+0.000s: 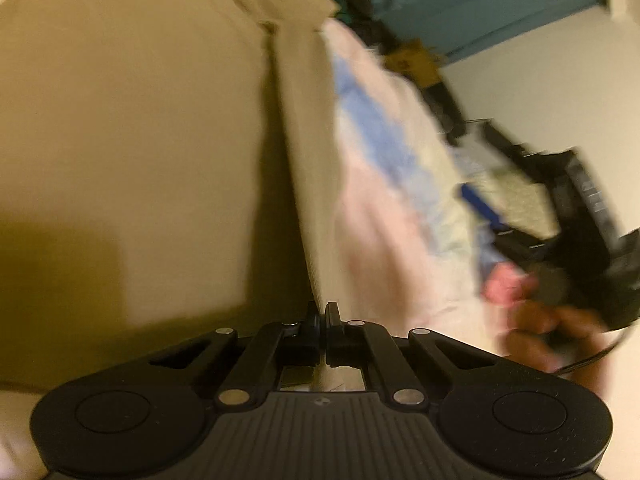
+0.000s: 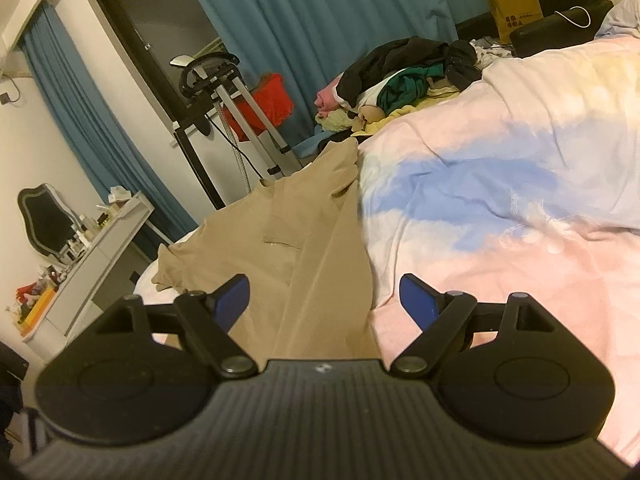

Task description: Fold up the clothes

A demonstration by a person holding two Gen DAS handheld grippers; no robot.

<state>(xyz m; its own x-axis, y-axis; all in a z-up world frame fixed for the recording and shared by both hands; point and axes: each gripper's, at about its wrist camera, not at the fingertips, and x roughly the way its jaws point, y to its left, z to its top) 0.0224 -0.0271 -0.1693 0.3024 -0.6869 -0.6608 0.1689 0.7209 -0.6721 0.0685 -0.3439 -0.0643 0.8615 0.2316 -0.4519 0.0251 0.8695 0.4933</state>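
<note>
A tan garment [image 1: 140, 128] fills most of the blurred left wrist view, hanging close in front of the camera. My left gripper [image 1: 323, 314] is shut on an edge of this cloth. In the right wrist view the same tan garment [image 2: 304, 248] lies stretched over the edge of a bed with a pink, blue and white cover [image 2: 500, 184]. My right gripper [image 2: 324, 300] is open above the garment, with its blue fingertips [image 2: 234, 298] wide apart and nothing between them. The right gripper [image 1: 568, 240] and a hand holding it show at the right of the left wrist view.
A pile of dark, green and yellow clothes [image 2: 404, 76] lies at the far end of the bed. Beyond the bed stand blue curtains [image 2: 320, 20], a garment steamer stand [image 2: 224, 92], a red basket [image 2: 272, 100], a white dresser [image 2: 104, 248] with small items, and a yellow paper bag [image 2: 514, 8].
</note>
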